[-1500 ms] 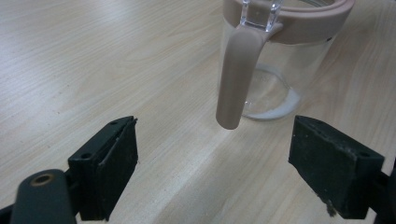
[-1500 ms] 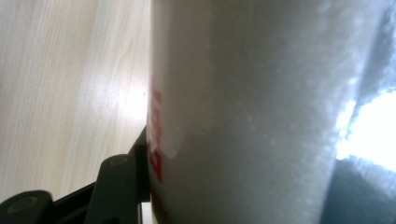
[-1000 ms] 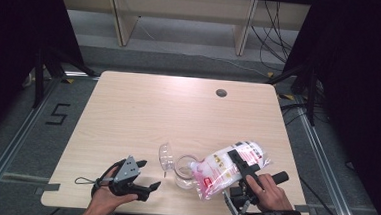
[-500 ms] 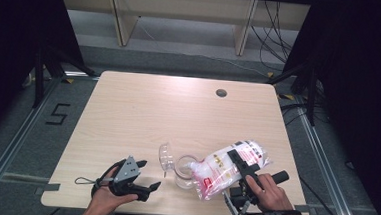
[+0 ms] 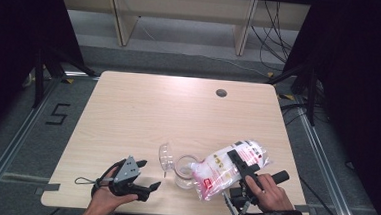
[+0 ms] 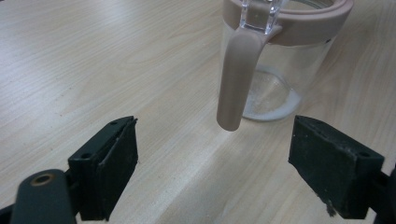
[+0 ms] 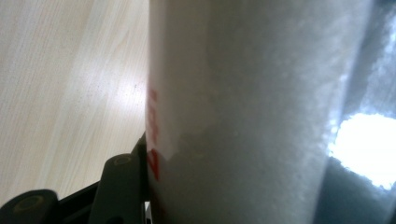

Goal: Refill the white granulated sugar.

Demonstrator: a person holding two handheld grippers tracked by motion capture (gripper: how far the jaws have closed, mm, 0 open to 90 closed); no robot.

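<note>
Two tools: right [image 5: 242, 163] apparently grips bag [image 5: 222, 169] beside jar [image 6: 285, 60]; left [image 6: 229, 163] gapes.

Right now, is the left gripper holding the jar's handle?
No, the left gripper stands open on bare table, its fingers short of the jar's handle.

The left gripper [image 5: 146, 177] is held low near the table's front edge in the left hand [image 5: 104, 197], its jaws spread wide with nothing between them, as is seen in the left gripper view [image 6: 231, 172]. The right gripper [image 5: 239, 163] is gripped by the right hand [image 5: 268, 195] and angled up and to the left; its jaws are closed on a white bag [image 5: 225, 168], pressed against one black pad [image 7: 122, 186].
</note>
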